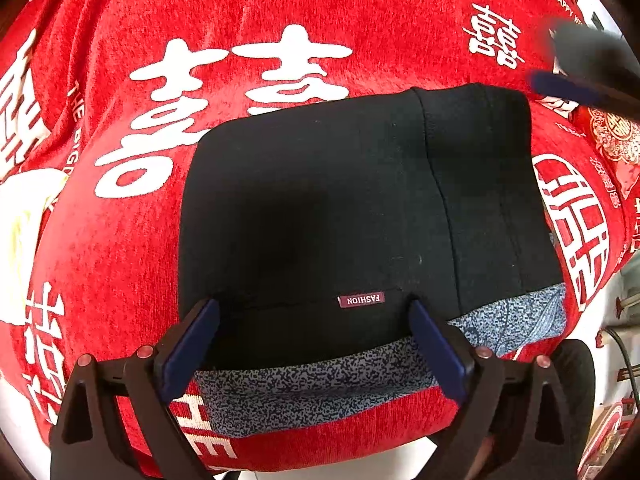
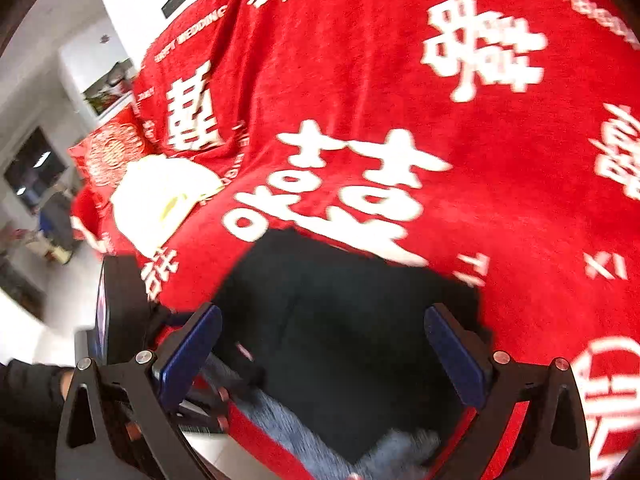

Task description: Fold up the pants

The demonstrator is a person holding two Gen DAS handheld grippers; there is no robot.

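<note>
The black pants point(image 1: 340, 208) lie folded into a compact rectangle on the red blanket point(image 1: 240, 20). Their grey speckled waistband point(image 1: 320, 384) faces me, with a small maroon FASHION label point(image 1: 361, 300) on top. My left gripper point(image 1: 314, 340) is open, its blue pads astride the near edge of the pants, holding nothing. My right gripper point(image 2: 320, 344) is open above the pants point(image 2: 340, 320) and empty. It also shows blurred at the upper right of the left wrist view point(image 1: 580, 76). The left gripper's body appears in the right wrist view point(image 2: 208, 400).
The red blanket point(image 2: 360, 80) with white characters covers the whole surface. A white and yellow cloth point(image 2: 164, 200) lies at its left side, also in the left wrist view point(image 1: 24, 216). A red patterned cushion point(image 2: 112, 148) sits beyond it. The room floor lies past the blanket's edges.
</note>
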